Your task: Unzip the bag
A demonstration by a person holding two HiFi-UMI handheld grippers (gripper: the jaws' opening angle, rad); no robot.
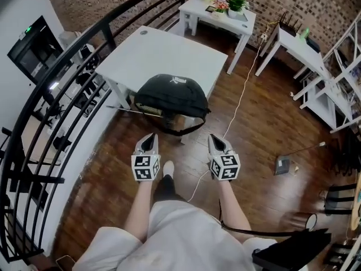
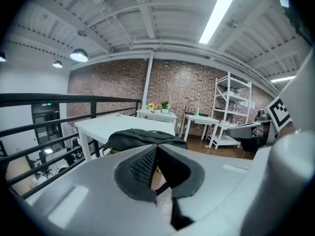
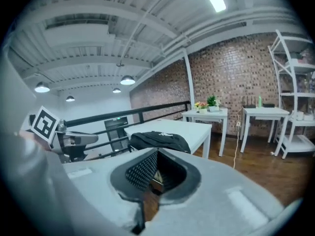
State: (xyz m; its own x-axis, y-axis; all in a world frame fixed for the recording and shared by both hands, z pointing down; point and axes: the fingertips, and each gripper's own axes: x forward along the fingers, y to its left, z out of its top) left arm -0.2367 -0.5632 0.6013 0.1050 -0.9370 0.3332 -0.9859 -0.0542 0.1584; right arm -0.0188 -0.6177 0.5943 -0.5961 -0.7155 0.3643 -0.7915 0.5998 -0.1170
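bag (image 1: 172, 97): laid at near edge of white table (image 1: 163, 52)
left gripper (image 1: 149, 139): jaws pressed together, nothing pinched — held short of table
right gripper (image 1: 216, 140): same — closed, empty

This is a loft-style office on a mezzanine. A black metal railing (image 2: 59, 99) edges the dark wooden floor (image 1: 265, 123), and office chairs (image 2: 42, 157) stand on the level below it. There are bare brick walls (image 1: 316, 4) and a white ribbed ceiling (image 2: 147, 14) with a tube light (image 2: 216, 14) and pendant lamps (image 2: 78, 55). White benches (image 1: 169, 52) and a white shelving unit (image 2: 230, 107) furnish it.
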